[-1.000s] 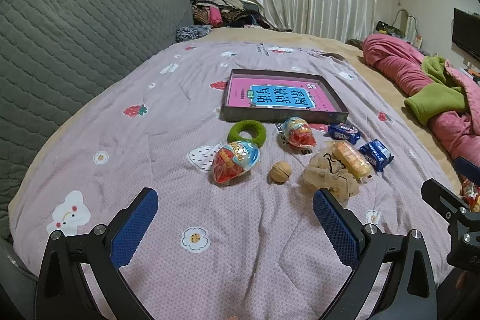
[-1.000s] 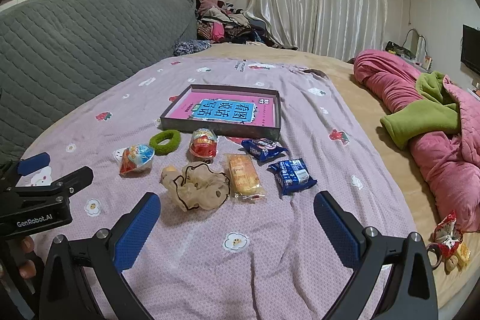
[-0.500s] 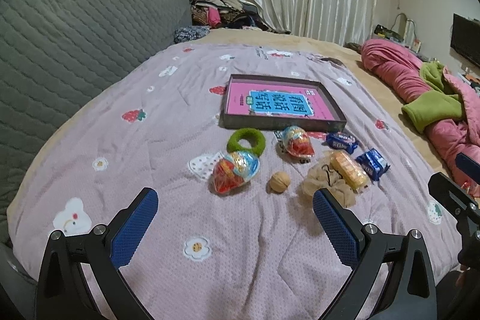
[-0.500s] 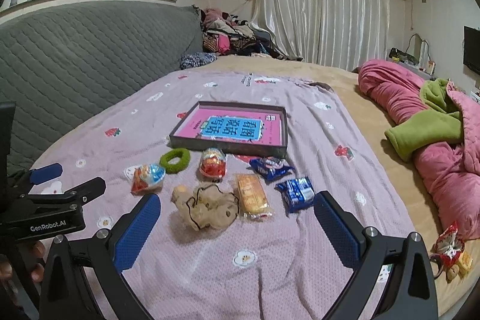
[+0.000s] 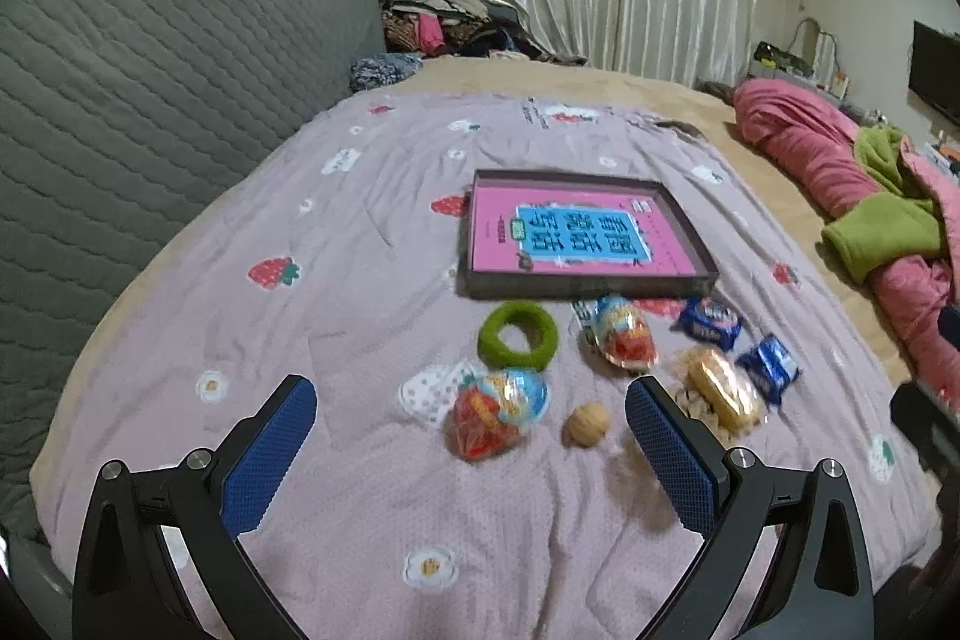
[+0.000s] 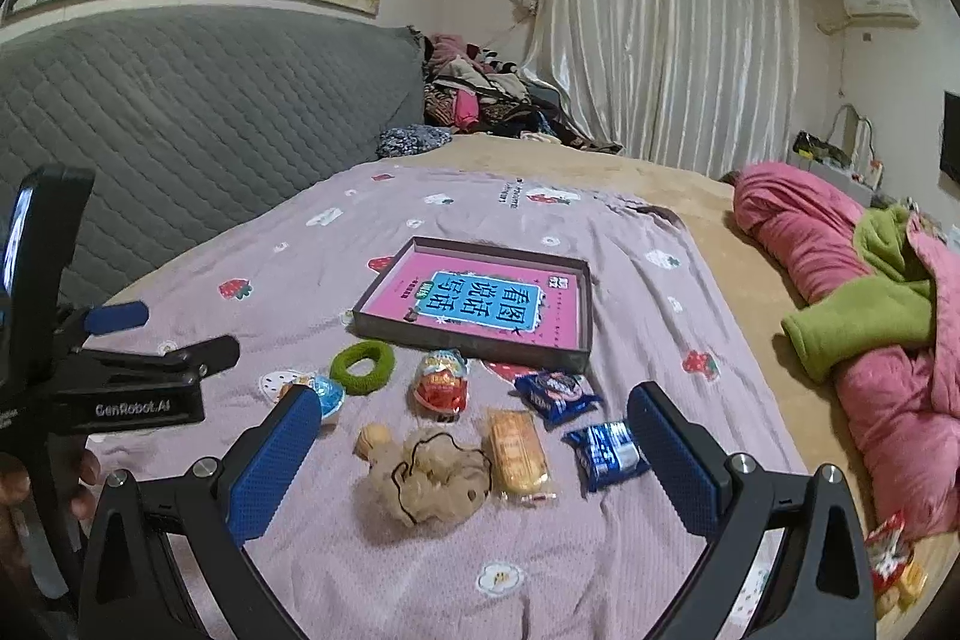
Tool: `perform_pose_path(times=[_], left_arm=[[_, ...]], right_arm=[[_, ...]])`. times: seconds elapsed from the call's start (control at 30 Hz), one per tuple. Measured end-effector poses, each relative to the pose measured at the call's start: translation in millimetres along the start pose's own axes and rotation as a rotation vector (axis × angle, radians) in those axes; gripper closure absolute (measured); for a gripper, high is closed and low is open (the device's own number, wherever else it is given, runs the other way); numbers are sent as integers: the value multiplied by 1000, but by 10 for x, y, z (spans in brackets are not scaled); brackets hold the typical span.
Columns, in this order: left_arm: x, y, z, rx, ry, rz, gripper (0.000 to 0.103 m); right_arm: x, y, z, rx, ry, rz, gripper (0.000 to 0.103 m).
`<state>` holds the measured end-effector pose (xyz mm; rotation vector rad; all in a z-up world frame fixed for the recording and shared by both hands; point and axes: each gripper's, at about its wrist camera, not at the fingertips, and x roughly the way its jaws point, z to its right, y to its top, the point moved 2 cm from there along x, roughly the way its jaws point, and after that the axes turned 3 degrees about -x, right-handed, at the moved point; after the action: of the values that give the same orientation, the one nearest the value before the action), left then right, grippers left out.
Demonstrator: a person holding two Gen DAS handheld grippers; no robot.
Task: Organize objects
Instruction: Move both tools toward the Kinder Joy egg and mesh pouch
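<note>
- While both of my grippers hover empty above the bed, left gripper [image 5: 468, 436] and right gripper [image 6: 474, 445] each stand with fingers spread wide.
- Tray [image 6: 576, 343]: shallow box, pink-lined, beyond the clutter; likely destination.
- Loose items, near side of tray: green ring [image 6: 363, 367], two foil snack packs [image 5: 498, 415] [image 6: 441, 382], walnut [image 5: 588, 423], yellow biscuit pack [image 6: 517, 451], two blue wrappers [image 6: 555, 394] [image 6: 606, 451], beige scrunchie [image 6: 429, 478].
- Advice: I judge the walnut or nearest foil pack suits my left; approach low, centre it between the pads, close gently since foil crushes.
</note>
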<state>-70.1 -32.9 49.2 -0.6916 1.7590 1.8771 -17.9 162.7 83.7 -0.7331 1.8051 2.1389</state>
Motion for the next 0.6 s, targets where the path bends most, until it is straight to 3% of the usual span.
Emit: perform_pose_path(times=[0.2,0.6], left_arm=[[222,48,37,32,17,4,0],[843,-306,118,85,-18,-54,0]], right_arm=[[166,-77,-135,-54,-12,-12,0],[659,-511,-379,-149,-32,-118,0]])
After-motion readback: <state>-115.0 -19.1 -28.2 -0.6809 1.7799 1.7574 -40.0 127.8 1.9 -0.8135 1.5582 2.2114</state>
